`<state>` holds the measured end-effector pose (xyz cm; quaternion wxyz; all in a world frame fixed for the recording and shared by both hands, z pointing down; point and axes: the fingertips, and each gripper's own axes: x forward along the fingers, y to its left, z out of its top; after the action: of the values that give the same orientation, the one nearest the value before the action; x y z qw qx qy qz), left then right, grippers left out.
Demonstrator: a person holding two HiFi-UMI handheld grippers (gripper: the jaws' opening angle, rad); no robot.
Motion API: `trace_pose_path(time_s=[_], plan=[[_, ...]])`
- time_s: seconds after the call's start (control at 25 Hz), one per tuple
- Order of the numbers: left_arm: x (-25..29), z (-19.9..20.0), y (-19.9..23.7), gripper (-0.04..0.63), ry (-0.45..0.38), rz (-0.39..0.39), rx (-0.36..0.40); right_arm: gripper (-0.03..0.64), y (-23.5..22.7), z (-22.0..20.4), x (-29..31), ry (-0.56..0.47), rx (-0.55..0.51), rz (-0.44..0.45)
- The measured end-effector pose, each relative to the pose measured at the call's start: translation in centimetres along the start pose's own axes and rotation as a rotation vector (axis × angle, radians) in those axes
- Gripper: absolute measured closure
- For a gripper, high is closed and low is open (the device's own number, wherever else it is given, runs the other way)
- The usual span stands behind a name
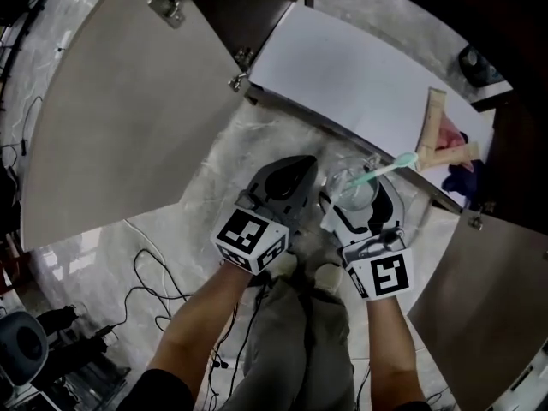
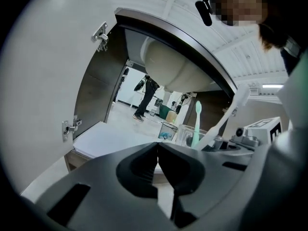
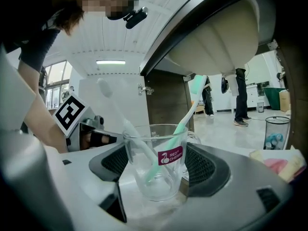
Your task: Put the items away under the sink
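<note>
we hold both forearms out in front of us and angled down, close side by side, just short of the open cabinet. the left gripper (image 2: pixel 158 150) has its jaws pressed together with nothing between them, and it points at the cabinet opening. the right gripper (image 1: pixel 358 197) sits just beside it, its jaws clamped on either side of a clear glass cup (image 3: pixel 156 165) with a small red cherry label. the cup stands upright between the pads. a green toothbrush (image 3: pixel 186 114) and a white toothbrush (image 3: pixel 120 114) lean inside it, crossing near the bottom. in the head view the green one's head tips out toward the cabinet's front edge.

the cabinet's white shelf (image 1: pixel 360 84) lies ahead of the cup, with its left door (image 1: pixel 111 101) and right door (image 1: pixel 488 281) swung wide open. a pale tube (image 1: pixel 432 122) and a pink item (image 1: pixel 452 134) rest at the shelf's right end. the round underside of the sink basin (image 2: pixel 178 66) hangs above the opening. beneath us is a marbled floor (image 1: pixel 214 187) with black cables (image 1: pixel 145 272) trailing at the left.
</note>
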<state>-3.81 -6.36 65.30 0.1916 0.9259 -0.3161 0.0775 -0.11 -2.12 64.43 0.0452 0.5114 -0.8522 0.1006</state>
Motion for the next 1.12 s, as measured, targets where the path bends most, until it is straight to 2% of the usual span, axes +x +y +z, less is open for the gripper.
trace_pose_path(time_s=[0.48, 0.68, 0.84, 1.12], plan=[[5.6, -3.2, 4.4, 0.587, -0.039, 0.04, 0.0, 0.286, -4.8, -3.8, 3.9, -0.027, -0.042, 0.009], [7.7, -3.1, 6.7, 0.588, -0.064, 0.059, 0.001, 0.287, -7.0, -4.4, 6.2, -0.037, -0.07, 0.012], [9.2, -2.6, 7.2, 0.588, -0.097, 0.043, 0.014, 0.285, -9.0, -4.6, 7.4, -0.042, -0.074, 0.003], [10.6, -2.6, 9.4, 0.588, -0.139, 0.098, 0.06, 0.286, -10.7, -5.3, 10.2, -0.055, -0.092, 0.019]])
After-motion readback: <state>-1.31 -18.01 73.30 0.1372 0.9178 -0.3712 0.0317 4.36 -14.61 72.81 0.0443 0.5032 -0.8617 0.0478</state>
